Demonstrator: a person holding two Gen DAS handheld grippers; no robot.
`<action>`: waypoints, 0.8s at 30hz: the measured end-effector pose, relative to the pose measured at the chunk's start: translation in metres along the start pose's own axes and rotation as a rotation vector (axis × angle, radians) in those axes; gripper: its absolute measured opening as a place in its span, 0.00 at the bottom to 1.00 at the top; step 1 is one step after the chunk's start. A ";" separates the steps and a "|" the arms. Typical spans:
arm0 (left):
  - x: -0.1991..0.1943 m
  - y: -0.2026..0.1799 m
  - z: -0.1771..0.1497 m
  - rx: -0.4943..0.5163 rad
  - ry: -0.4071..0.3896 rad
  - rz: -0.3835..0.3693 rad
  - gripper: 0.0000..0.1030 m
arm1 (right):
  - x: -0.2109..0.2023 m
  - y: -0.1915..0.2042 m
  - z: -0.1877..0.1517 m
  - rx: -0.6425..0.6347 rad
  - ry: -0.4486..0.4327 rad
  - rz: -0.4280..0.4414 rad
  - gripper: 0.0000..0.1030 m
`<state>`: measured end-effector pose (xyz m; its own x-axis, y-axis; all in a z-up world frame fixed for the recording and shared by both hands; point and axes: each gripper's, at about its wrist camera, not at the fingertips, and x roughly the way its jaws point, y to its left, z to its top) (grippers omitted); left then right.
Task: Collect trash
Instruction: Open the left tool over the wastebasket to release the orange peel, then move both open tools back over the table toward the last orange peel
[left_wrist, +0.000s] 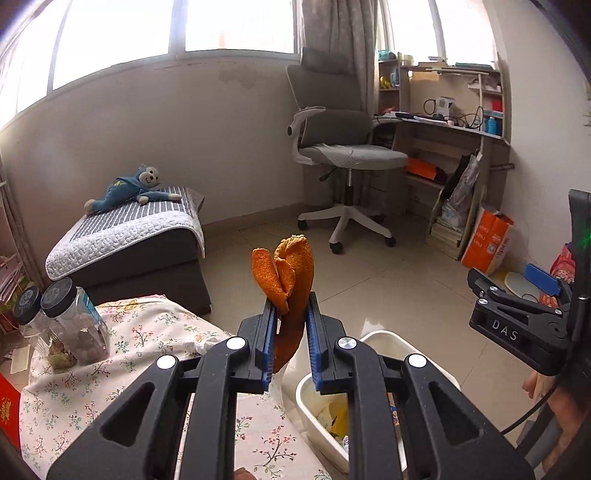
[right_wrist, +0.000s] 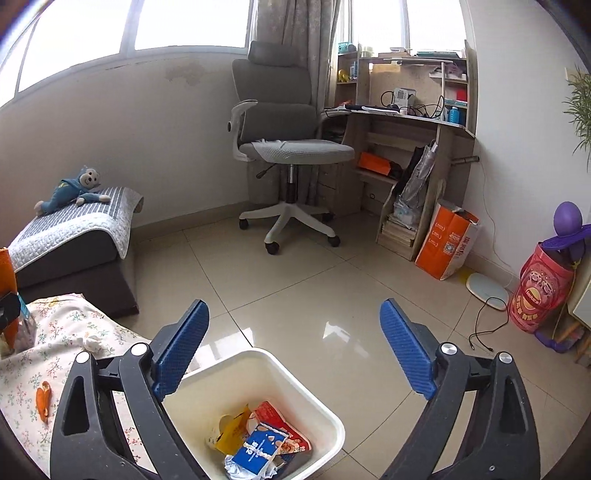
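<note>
Just below and right of your left claw (left_wrist: 290, 321), clamped on orange peel (left_wrist: 291, 280), sits the bin (left_wrist: 388, 343). Right claw (right_wrist: 293, 345) gapes empty. Carry over, release.

Left tool (left_wrist: 290, 314) clamped tight — right tool (right_wrist: 293, 321) wide apart, empty

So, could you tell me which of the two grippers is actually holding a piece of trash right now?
The left gripper: its blue pads are clamped on the orange peel. The right gripper stands wide open with nothing between its pads, above the white bin.
</note>
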<state>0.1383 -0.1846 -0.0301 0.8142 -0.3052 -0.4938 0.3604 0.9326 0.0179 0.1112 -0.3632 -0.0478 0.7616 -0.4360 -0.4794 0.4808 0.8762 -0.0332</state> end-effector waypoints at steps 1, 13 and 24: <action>0.003 -0.006 0.001 -0.003 0.008 -0.014 0.16 | 0.001 -0.007 0.001 0.014 0.003 -0.008 0.88; 0.033 -0.074 0.016 -0.023 0.074 -0.132 0.18 | -0.005 -0.073 0.001 0.128 -0.017 -0.128 0.93; 0.015 -0.082 0.029 -0.001 -0.047 0.031 0.85 | -0.022 -0.067 0.000 0.104 -0.086 -0.204 0.93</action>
<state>0.1341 -0.2710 -0.0133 0.8453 -0.2852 -0.4517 0.3345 0.9419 0.0313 0.0623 -0.4127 -0.0349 0.6760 -0.6218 -0.3955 0.6674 0.7441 -0.0293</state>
